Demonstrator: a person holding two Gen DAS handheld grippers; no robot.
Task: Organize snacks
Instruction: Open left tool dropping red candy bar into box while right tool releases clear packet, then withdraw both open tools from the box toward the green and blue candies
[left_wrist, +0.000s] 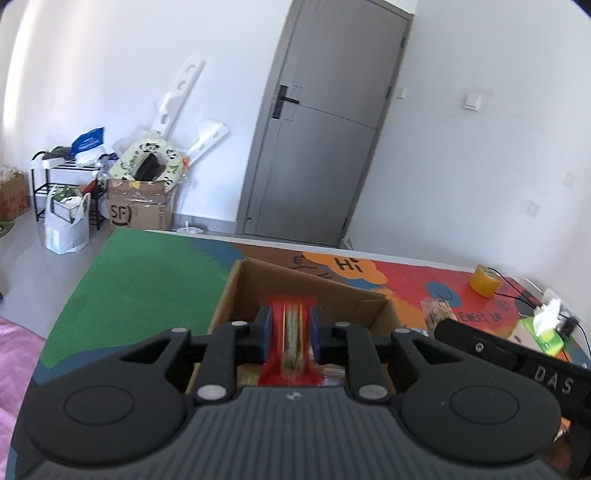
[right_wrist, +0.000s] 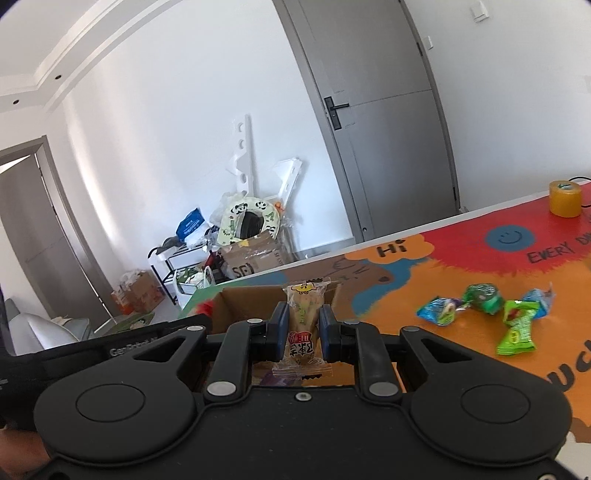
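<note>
An open cardboard box (left_wrist: 255, 280) stands on the colourful table mat. My left gripper (left_wrist: 290, 332) is shut on a red-wrapped snack (left_wrist: 290, 354), held edge-on over the box opening; the snack looks blurred. My right gripper (right_wrist: 303, 328) is shut on a clear-wrapped yellow snack (right_wrist: 303, 317) with red print, held upright just in front of the box (right_wrist: 236, 306). The left gripper's body (right_wrist: 122, 347) shows at the left of the right wrist view, and the right gripper's body (left_wrist: 517, 362) at the right of the left wrist view. Some wrapped items lie inside the box, mostly hidden.
Several wrapped candies, green (right_wrist: 515, 332) and blue (right_wrist: 439, 310), lie on the mat to the right. A yellow tape roll (right_wrist: 564, 198) stands at the far right edge, near cables. A green tissue pack (left_wrist: 543, 328) sits right. Beyond the table stand a grey door (left_wrist: 321, 129) and floor clutter.
</note>
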